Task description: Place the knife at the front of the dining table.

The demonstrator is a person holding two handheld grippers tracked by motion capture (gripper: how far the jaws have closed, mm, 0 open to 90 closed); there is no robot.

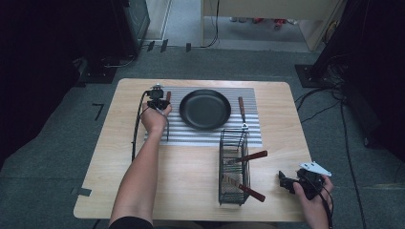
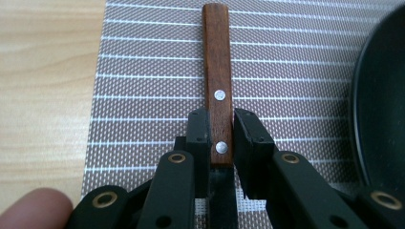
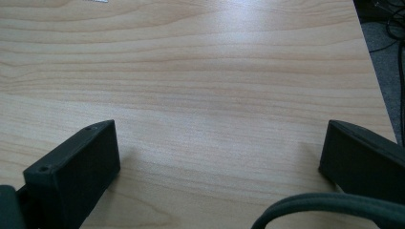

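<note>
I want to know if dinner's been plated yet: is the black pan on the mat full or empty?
Empty. The high view shows the pan with a bare dark inside, nothing lying in it.

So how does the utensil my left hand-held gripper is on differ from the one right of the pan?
The left utensil lies left of the pan, clamped at its wooden handle by the left hand-held gripper; the right utensil lies free, untouched. The right one's metal end reaches the wire basket; the left one sits far from it. Both have brown wooden handles and rest on the striped mat.
</note>
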